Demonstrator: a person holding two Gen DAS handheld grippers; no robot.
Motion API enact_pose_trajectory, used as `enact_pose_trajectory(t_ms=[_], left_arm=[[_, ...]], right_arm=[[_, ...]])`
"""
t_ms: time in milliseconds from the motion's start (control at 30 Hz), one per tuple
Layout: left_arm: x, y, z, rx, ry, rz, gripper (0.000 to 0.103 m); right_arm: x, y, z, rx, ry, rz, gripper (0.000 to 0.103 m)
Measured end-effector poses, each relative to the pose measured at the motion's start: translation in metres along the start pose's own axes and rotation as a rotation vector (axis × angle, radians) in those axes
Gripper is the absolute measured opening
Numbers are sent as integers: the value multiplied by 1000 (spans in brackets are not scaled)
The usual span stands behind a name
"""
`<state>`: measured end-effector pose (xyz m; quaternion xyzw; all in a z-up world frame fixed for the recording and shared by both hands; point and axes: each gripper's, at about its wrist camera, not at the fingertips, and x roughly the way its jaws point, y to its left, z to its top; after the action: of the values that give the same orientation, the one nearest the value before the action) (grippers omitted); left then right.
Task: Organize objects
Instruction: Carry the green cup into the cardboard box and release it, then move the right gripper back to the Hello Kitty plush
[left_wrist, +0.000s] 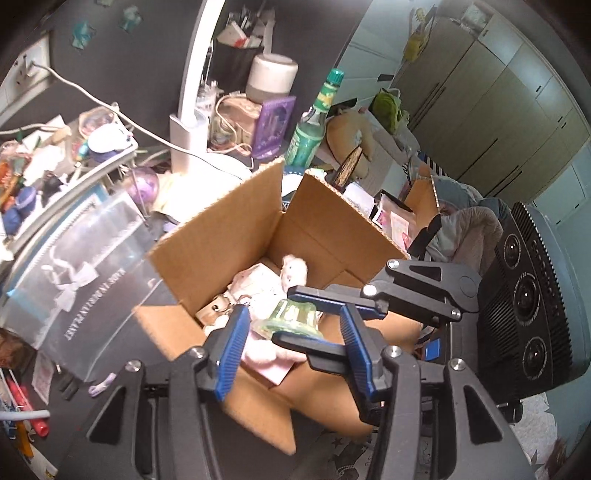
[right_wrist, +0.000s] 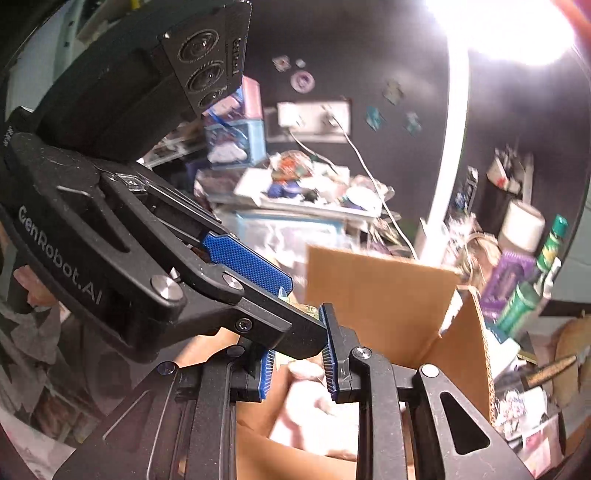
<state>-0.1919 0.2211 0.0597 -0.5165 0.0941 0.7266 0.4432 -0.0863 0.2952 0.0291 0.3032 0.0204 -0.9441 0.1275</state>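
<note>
In the left wrist view I am holding my left claw (left_wrist: 293, 332) wide at the bottom centre, its blue pads (left_wrist: 232, 354) standing clear on either side of the green glass (left_wrist: 295, 317). My right claw (left_wrist: 295, 321) is reaching in from the right edge of that frame and pinching the glass narrowly, one finger over its top and one under its base. In the right wrist view the right claw (right_wrist: 299, 363) is sitting at the bottom centre, and one finger of the left claw (right_wrist: 280, 295) is crossing in front from the upper left, hiding nearly all of the glass (right_wrist: 308, 308).

The glass is hanging just over the open box (left_wrist: 221, 240), mid-frame, where a white plush (left_wrist: 291, 273) is lying on pink cloth (left_wrist: 266, 358). In the right wrist view the box (right_wrist: 369, 295) is filling the centre right.

Left of the box a clear bag (left_wrist: 85, 258) is leaning. Behind, toward the top, a white lamp (left_wrist: 188, 110) and a green bottle (left_wrist: 314, 122) are standing among clutter.
</note>
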Motion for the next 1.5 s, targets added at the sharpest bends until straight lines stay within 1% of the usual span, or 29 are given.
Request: enact_pose_trajectory(t_ms=[133, 167, 200, 233, 267, 333, 367, 500, 600, 700, 867, 900, 1000, 1133, 1233, 1333, 1433, 1500], left_arm=[[11, 1, 2, -5, 6, 14, 48], [12, 1, 2, -2, 8, 21, 50], [12, 0, 2, 1, 10, 30, 53], [11, -1, 2, 6, 9, 41, 63], [8, -2, 0, 14, 4, 52, 76], [2, -5, -1, 35, -18, 80, 86], [-1, -6, -2, 42, -24, 85, 86], [-17, -6, -7, 42, -50, 75, 87], [-30, -4, -11, 40, -78, 88, 90], [-44, 1, -19, 27, -112, 103, 98], [-80, 13, -45, 14, -184, 122, 98], [-87, 16, -52, 8, -198, 130, 99], [-113, 33, -79, -26, -246, 189, 99], [-140, 65, -126, -133, -292, 309, 99], [-152, 91, -164, -214, -308, 378, 99], [-158, 113, -199, -285, -317, 410, 99], [-161, 135, -234, -358, -331, 454, 99], [-160, 148, -254, -404, -336, 483, 99]], right_arm=[[9, -13, -5, 21, 55, 7, 18], [11, -14, -6, 21, 65, 6, 18], [12, -15, -6, 19, 73, 3, 18], [13, -15, -6, 16, 83, -4, 22], [14, -14, -6, 13, 94, -13, 27], [14, -14, -5, 13, 98, -26, 57], [13, -14, -6, 13, 94, -30, 60], [7, -14, -5, 13, 83, -51, 60], [5, -16, -4, 21, 83, -55, 64], [2, -15, -4, 13, 73, -70, 67], [-2, -4, 3, 6, 45, -52, 67], [-2, 1, 5, -1, 39, -39, 67], [2, 26, 12, -39, 25, 30, 68], [18, 78, 17, -128, 23, 175, 67], [42, 120, 17, -174, 65, 299, 67], [76, 155, 11, -206, 124, 391, 67], [118, 181, -2, -227, 179, 427, 67], [146, 193, -13, -239, 206, 413, 68]])
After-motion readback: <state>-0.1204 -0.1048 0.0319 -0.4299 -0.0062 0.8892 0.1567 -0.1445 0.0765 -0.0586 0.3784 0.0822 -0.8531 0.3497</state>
